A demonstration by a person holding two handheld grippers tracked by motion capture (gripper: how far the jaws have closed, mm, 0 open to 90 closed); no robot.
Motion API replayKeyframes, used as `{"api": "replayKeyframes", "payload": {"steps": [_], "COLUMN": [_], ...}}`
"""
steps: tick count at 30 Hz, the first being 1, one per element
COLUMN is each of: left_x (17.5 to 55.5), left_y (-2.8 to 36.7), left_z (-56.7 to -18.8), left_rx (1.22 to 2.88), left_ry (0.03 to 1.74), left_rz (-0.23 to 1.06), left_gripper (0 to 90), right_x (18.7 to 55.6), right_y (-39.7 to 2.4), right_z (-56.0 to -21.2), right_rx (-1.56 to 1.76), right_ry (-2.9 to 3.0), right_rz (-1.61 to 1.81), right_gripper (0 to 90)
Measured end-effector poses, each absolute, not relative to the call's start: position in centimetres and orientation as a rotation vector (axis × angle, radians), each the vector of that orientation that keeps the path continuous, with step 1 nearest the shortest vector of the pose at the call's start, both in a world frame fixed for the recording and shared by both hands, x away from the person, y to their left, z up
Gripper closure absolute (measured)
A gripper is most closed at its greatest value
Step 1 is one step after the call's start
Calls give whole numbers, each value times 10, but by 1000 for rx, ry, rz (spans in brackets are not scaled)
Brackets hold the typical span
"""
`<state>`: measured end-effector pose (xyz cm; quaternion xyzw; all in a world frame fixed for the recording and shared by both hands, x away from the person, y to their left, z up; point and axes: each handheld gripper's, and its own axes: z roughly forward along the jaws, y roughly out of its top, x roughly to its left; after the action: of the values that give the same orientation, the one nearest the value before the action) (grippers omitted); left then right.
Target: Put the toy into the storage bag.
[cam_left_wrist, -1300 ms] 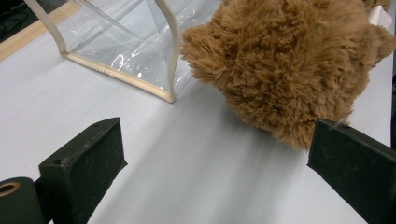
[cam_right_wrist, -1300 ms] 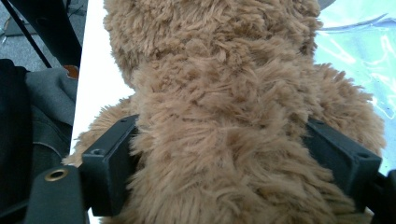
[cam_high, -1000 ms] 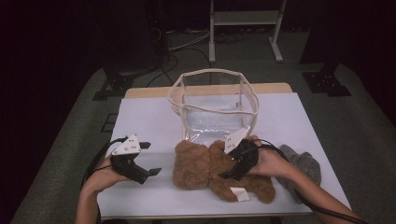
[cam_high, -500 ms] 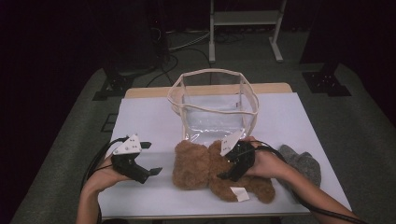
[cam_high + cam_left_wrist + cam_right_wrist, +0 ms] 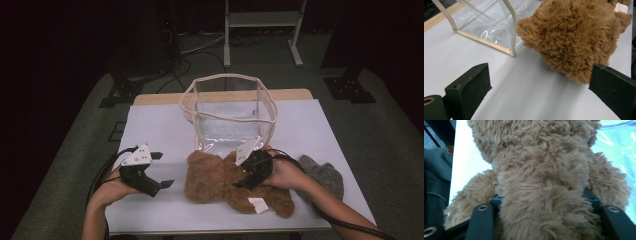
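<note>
The right tongs (image 5: 243, 179) had just been closing around the fluffy brown teddy bear (image 5: 220, 180), which lay on the white bench (image 5: 160, 130) before the clear plastic bag (image 5: 227, 115). The left tongs (image 5: 165, 170) stood spread, empty. A firm pinch on the torso seemed wise before lifting.

High view overhead; tool views close, sharing teddy bear (image 5: 220, 182).

teddy bear (image 5: 220, 182) | brown, shaggy plush, white tag | lying flat on white table, just before clear bag
</note>
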<state>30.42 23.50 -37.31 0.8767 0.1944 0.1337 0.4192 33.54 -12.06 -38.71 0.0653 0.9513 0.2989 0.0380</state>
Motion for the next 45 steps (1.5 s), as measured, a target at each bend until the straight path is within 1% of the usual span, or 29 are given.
{"api": "replayKeyframes", "payload": {"steps": [3, 4, 8, 11, 21, 28, 45], "left_x": [304, 304, 304, 304, 303, 303, 301], "left_y": [236, 236, 237, 238, 242, 246, 249], "left_z": [-373, -373, -372, -372, -369, -368, -367], "left_rx": [2196, 2195, 2197, 2191, 2185, 2181, 2159], "left_ry": [489, 490, 491, 497, 497, 501, 513], "left_rz": [336, 337, 340, 341, 351, 354, 353], "left_gripper": [30, 30, 30, 30, 30, 30, 30], "right_x": [335, 335, 337, 339, 340, 339, 333], "right_y": [-122, -123, -125, -125, -126, -128, -140], "right_z": [-386, -383, -378, -374, -364, -356, -315], "right_rx": [212, 236, 262, 271, 309, 291, 284], "right_ry": [2914, 2910, 2911, 2917, 2926, 2918, 2851], "right_rz": [924, 931, 954, 962, 972, 1009, 1156], "right_gripper": [445, 476, 524, 547, 587, 600, 616]}}
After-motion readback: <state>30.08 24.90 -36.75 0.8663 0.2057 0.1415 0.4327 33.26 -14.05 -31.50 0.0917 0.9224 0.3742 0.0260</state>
